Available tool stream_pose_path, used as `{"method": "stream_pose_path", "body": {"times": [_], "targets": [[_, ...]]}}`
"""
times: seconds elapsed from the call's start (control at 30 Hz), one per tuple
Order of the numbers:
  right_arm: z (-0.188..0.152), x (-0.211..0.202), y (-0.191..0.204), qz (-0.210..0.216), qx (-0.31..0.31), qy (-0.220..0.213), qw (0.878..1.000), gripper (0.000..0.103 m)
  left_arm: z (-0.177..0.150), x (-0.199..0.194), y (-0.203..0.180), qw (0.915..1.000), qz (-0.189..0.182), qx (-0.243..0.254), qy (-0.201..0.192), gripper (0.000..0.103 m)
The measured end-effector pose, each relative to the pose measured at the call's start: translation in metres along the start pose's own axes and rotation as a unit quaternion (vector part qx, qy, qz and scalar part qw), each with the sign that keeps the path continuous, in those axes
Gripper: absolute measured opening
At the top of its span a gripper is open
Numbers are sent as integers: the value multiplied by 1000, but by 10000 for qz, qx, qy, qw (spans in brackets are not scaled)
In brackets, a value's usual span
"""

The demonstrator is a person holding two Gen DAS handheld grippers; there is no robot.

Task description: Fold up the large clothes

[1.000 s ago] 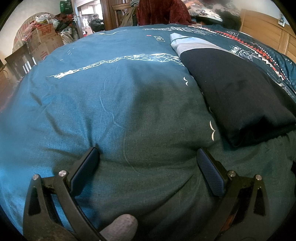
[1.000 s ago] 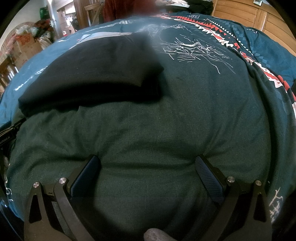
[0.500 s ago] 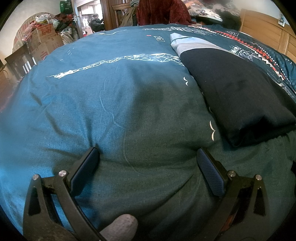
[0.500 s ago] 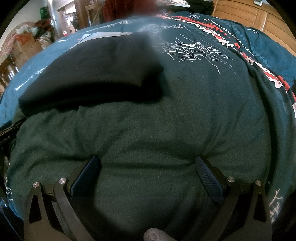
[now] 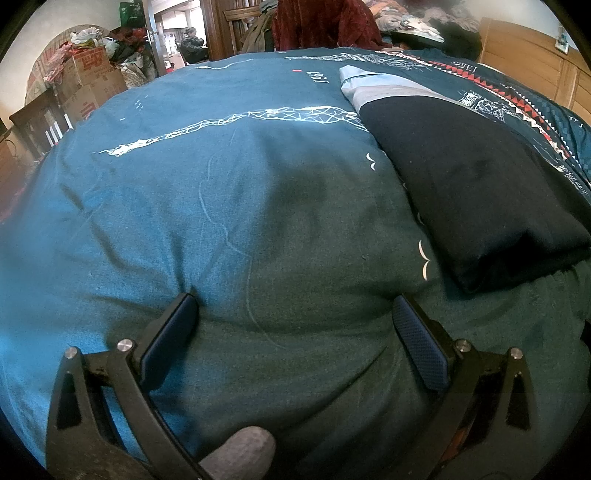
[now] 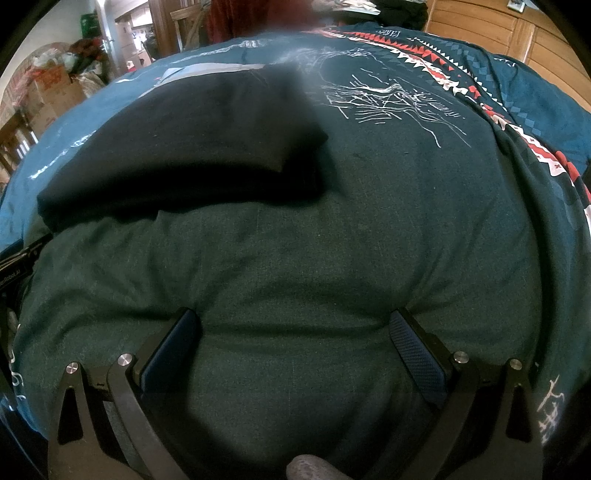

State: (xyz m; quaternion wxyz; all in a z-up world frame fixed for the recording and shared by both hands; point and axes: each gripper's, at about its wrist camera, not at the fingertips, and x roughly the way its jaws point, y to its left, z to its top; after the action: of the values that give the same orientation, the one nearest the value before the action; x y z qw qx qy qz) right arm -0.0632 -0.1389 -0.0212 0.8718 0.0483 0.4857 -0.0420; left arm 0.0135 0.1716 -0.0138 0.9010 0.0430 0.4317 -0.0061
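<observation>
Right at your lens, your left gripper [image 5: 295,321] has its two black fingers spread wide, blue pads pressing into the teal printed quilt [image 5: 184,192] with nothing between them but a bulge of quilt. A grey-gloved fingertip [image 5: 240,456] shows at the bottom edge. Your right gripper [image 6: 295,332] sits the same way, fingers wide apart, tips dimpling the darker green-teal cloth, holding nothing.

Just beyond your left gripper and off to its right lies the folded black garment [image 5: 472,184], flat on the quilt, its near corner ending a little past your right-hand pad. From the right wrist view that same garment [image 6: 184,147] lies ahead and to the left, its near folded edge running crossways, apart from your fingertips. A pale blue-grey folded cloth [image 5: 380,83] peeks out at its far end.

To the left of the garment you've got a broad open stretch of quilt, crossed by a white lattice stripe [image 5: 229,122]. To its right, the quilt runs clear out to a red and white zigzag border [image 6: 424,59].

Far off: cardboard boxes [image 5: 92,88] at the left, a dark red cloth [image 5: 321,22] at the bed's far edge, a wooden headboard [image 6: 498,29] on the right.
</observation>
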Motion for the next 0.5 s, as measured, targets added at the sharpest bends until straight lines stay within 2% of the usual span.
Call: {"method": "stream_pose_path", "body": {"times": [0.5], "targets": [[0, 1, 0, 2, 0, 2, 10000, 103, 0, 0, 0, 10000, -3, -1, 1, 103]]}}
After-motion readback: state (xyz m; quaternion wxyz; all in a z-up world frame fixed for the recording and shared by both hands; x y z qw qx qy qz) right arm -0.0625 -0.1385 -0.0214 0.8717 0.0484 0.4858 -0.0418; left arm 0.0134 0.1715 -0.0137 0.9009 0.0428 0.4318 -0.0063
